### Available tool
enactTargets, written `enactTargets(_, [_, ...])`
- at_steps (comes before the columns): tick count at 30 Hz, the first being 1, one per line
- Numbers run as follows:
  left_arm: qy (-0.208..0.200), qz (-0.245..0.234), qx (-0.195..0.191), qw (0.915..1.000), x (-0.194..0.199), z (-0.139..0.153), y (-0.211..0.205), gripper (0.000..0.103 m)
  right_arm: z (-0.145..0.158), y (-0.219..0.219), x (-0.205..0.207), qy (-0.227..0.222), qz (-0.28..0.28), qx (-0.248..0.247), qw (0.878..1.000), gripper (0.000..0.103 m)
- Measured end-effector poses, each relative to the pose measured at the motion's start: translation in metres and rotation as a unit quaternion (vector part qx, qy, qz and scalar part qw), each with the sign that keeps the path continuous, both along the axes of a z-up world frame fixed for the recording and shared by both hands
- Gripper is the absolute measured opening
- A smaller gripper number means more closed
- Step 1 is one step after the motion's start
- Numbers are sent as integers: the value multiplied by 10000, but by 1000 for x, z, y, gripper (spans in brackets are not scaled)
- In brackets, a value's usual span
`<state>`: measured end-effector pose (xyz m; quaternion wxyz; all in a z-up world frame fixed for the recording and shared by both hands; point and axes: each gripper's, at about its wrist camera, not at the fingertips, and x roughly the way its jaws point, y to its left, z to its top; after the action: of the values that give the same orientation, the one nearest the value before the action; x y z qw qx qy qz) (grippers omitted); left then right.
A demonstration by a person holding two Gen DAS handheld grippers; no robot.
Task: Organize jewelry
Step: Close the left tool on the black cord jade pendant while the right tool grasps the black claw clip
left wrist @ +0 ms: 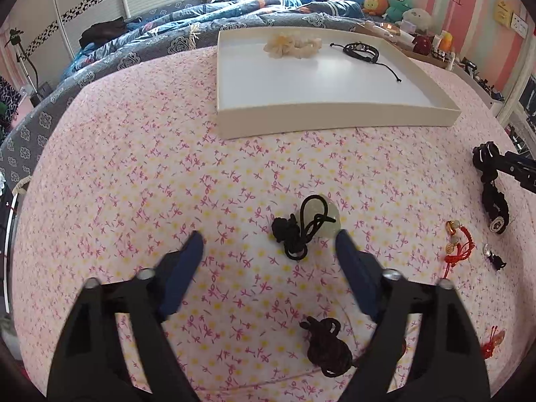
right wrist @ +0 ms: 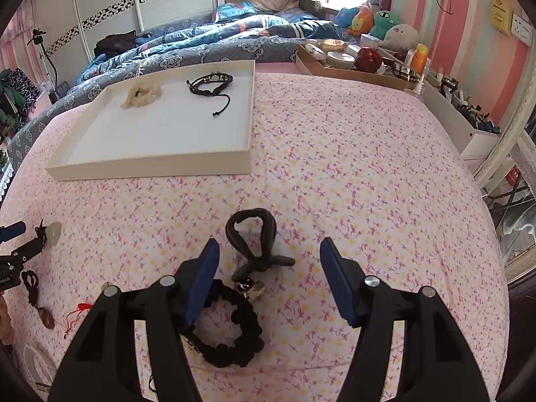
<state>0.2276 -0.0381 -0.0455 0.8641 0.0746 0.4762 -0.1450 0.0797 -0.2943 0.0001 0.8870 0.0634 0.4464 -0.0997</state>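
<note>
A white tray [left wrist: 335,114] lies on the pink flowered bedspread and holds a cream bead bracelet [left wrist: 291,46] and a black cord bracelet [left wrist: 363,52]. My left gripper [left wrist: 269,243] is open, just short of a pale green pendant on a black cord [left wrist: 303,226]. A dark brown cord necklace [left wrist: 326,343] lies between its arms. My right gripper [right wrist: 266,251] is open over a black looped band [right wrist: 254,238] and a black braided bracelet [right wrist: 234,335]. The tray [right wrist: 150,167] is at the far left in the right wrist view.
A red and gold knotted charm [left wrist: 457,243], a small black charm [left wrist: 494,258] and another red charm [left wrist: 492,343] lie to the right. A rumpled blue quilt [right wrist: 201,43], plush toys [right wrist: 378,23] and a cluttered wooden tray [right wrist: 355,67] lie beyond.
</note>
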Motion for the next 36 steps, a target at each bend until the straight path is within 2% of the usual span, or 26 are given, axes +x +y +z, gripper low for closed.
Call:
enactTargets(2, [110, -26, -60, 9999, 4, -5, 1, 55, -2, 1, 2, 7, 12, -2, 10000, 63])
enactTargets(3, [148, -11, -97, 9998, 5, -6, 2, 53, -3, 1, 2, 15, 18, -12, 10000, 63])
enactTargets(10, [136, -59, -412, 9990, 9, -6, 5, 46, -7, 2, 6, 50, 37, -11, 10000, 63])
enactTargets(14, [151, -185, -695, 9973, 10, -3, 6, 45, -8, 2, 7, 46, 44, -6, 10000, 63])
enactTargets(17, [176, -168, -701, 9972, 12, -5, 4, 38, -9, 2, 8, 50, 38, 5, 10000, 63])
enactTargets(27, [179, -191, -753, 9968, 20, -6, -3, 36, -10, 7, 9, 57, 92, -20, 9999, 63])
enactTargets(36, [274, -125, -979, 9947, 20, -5, 4, 20, -12, 10, 7, 58, 103, -51, 9999, 63])
